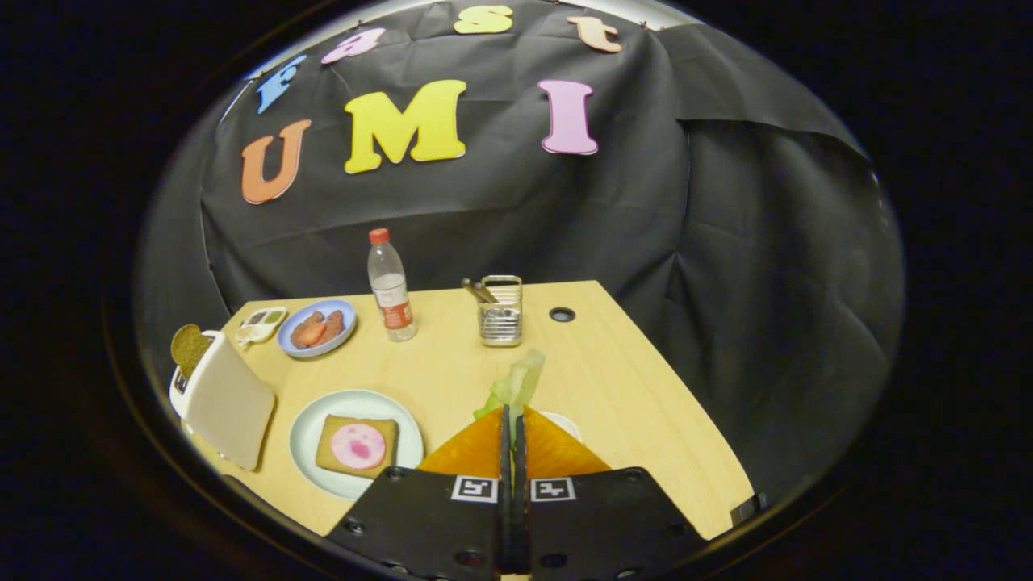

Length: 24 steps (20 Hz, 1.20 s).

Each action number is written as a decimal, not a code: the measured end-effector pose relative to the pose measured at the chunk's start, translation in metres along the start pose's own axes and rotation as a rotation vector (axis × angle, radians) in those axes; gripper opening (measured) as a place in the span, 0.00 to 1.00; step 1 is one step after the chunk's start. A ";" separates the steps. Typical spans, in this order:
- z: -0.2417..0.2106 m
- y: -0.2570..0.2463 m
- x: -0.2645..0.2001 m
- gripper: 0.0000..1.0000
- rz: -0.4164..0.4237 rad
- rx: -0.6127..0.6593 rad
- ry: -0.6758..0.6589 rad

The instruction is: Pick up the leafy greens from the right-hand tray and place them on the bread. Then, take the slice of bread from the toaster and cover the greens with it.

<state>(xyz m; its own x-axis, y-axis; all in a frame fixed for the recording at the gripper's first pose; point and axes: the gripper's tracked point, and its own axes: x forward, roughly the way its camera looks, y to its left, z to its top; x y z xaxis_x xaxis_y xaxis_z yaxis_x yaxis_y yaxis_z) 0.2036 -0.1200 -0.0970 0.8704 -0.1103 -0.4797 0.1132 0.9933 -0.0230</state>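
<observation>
Between the jaws, pinched tight: leafy greens [516,383], long axis standing up and away from the gripper [513,428]. Down to the left, near: pale plate [311,436] bearing bread [331,461] topped with a pink slice [359,445]. Further left, toaster [222,403] with dark bread slice [190,347] protruding. Wooden tabletop [613,379], black-draped booth.

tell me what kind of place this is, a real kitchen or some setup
Probably a staged booth, not a real kitchen: a black cloth wall hangs behind a small wooden table set with a toaster and a plate of bread. The hand-held gripper is shut on leafy greens.
</observation>
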 end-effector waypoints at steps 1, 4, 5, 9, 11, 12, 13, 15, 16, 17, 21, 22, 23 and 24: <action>0.000 0.008 -0.004 0.00 0.011 -0.016 -0.004; -0.002 0.035 -0.019 0.00 0.041 -0.040 -0.006; -0.003 0.045 -0.021 0.00 0.054 -0.048 -0.006; -0.012 0.099 -0.032 0.00 0.142 -0.068 0.006; -0.016 0.131 -0.036 0.00 0.186 -0.080 0.012; -0.017 0.147 -0.037 0.00 0.211 -0.088 0.012; -0.019 0.163 -0.038 0.00 0.235 -0.096 0.011; -0.019 0.192 -0.034 0.00 0.277 -0.086 0.009; -0.022 0.206 -0.031 0.00 0.301 -0.080 0.018; -0.027 0.217 -0.024 0.00 0.311 -0.080 0.030; -0.046 0.223 0.019 0.00 0.289 -0.088 0.081; -0.050 0.218 0.030 0.01 0.280 -0.079 0.091; -0.054 0.214 0.040 0.00 0.274 -0.073 0.105; -0.058 0.204 0.051 0.00 0.254 -0.065 0.118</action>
<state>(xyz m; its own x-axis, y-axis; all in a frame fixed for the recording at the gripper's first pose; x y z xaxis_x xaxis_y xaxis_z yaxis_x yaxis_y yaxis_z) 0.2431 0.0792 -0.1766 0.8050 0.1431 -0.5757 -0.1353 0.9892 0.0566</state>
